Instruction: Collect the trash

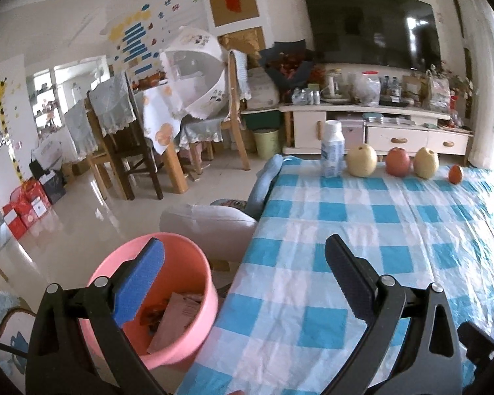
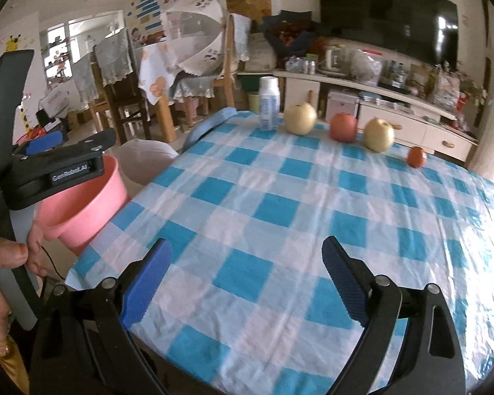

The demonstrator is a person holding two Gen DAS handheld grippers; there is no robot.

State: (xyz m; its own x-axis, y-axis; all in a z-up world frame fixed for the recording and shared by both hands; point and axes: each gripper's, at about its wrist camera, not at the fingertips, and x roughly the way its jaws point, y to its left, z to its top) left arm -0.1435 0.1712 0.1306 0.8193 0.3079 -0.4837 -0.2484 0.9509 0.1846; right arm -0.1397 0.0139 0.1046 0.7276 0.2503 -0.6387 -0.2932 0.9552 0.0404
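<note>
The bench (image 2: 280, 230) has a cloth with blue and white squares. The bucket (image 1: 194, 339) beside it is pink, with brown and red scraps inside. The bottle (image 1: 332, 151) is white with a light blue label. Two pears (image 1: 361, 160) are pale yellow, and the apple (image 1: 397, 162) between them is red. The small fruit (image 1: 455, 173) is orange-red. The fingers (image 2: 148, 283) are blue on black arms.

Checked tablecloth (image 2: 280, 204), two pears (image 2: 300, 119), apple (image 2: 343, 127), television (image 1: 372, 26), dining chairs (image 1: 115, 125)

Pink bin (image 1: 194, 299) beside table holds paper scraps (image 1: 176, 321).
</note>
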